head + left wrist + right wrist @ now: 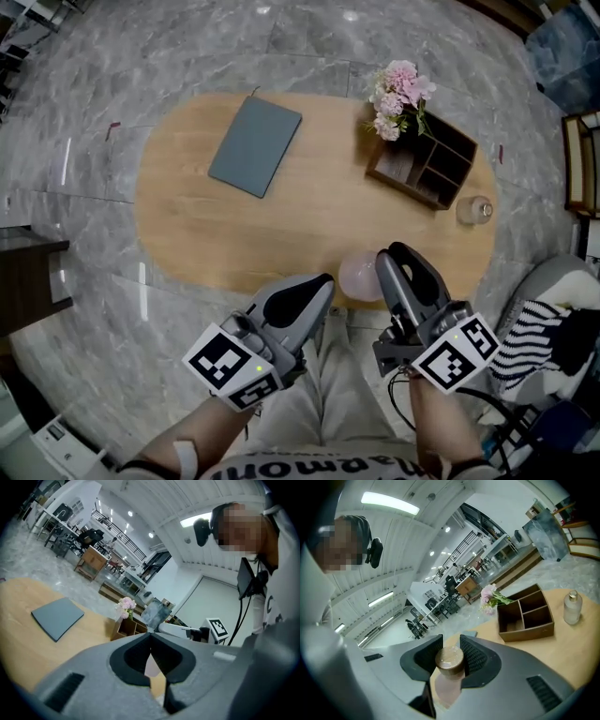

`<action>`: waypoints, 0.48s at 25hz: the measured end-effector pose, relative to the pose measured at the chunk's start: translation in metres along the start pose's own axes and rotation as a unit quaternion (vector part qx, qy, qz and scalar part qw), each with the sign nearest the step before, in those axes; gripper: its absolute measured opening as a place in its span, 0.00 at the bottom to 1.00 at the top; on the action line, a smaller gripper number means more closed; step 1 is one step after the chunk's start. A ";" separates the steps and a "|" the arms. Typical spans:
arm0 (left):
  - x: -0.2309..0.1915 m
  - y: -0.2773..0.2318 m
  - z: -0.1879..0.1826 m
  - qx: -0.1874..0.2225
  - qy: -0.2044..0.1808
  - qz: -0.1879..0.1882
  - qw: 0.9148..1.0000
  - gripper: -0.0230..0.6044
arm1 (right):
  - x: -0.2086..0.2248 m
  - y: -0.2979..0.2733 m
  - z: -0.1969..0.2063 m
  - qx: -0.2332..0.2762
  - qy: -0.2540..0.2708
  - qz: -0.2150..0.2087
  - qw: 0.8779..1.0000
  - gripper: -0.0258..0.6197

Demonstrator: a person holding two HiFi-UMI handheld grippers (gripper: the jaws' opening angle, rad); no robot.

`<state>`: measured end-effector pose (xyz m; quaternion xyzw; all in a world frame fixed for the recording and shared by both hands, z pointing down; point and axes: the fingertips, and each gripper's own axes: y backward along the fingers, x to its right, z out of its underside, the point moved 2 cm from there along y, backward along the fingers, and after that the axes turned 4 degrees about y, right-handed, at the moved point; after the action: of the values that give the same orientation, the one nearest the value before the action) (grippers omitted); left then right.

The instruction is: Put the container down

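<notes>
The container (359, 275) is a pale pink bottle with a brown cap (450, 657). It hangs over the near edge of the oval wooden table (281, 234). My right gripper (380, 267) is shut on it, and in the right gripper view (450, 646) both ribbed pads press the cap's sides. My left gripper (323, 281) hovers just left of the container at the table's near edge. In the left gripper view (151, 634) its jaws meet at the tips with nothing held.
A grey notebook (255, 145) lies at the table's far left. At the far right stands a brown wooden organizer (427, 164) with pink flowers (398, 94); a small clear glass bottle (475, 210) stands beside it. Striped fabric (534, 337) lies off the table's right.
</notes>
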<state>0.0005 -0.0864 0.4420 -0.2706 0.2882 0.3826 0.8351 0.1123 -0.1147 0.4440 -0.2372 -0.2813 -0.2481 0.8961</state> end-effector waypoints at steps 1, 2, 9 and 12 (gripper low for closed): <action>-0.005 -0.002 0.009 -0.006 0.001 -0.005 1.000 0.06 | 0.007 -0.001 0.006 0.000 -0.005 0.003 1.000 0.21; -0.011 -0.005 0.018 -0.012 0.003 -0.010 1.000 0.06 | 0.015 -0.003 0.013 0.000 -0.009 0.006 1.000 0.22; -0.049 -0.025 0.072 -0.039 0.028 -0.021 0.999 0.06 | 0.053 -0.016 0.056 -0.015 -0.006 0.018 1.000 0.22; -0.061 -0.036 0.091 -0.051 0.041 -0.015 0.998 0.06 | 0.068 -0.022 0.072 -0.019 -0.008 0.022 1.000 0.22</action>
<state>0.0213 -0.0749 0.5552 -0.3329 0.2979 0.3727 0.8134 0.1202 -0.1122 0.5453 -0.2628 -0.2787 -0.2316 0.8942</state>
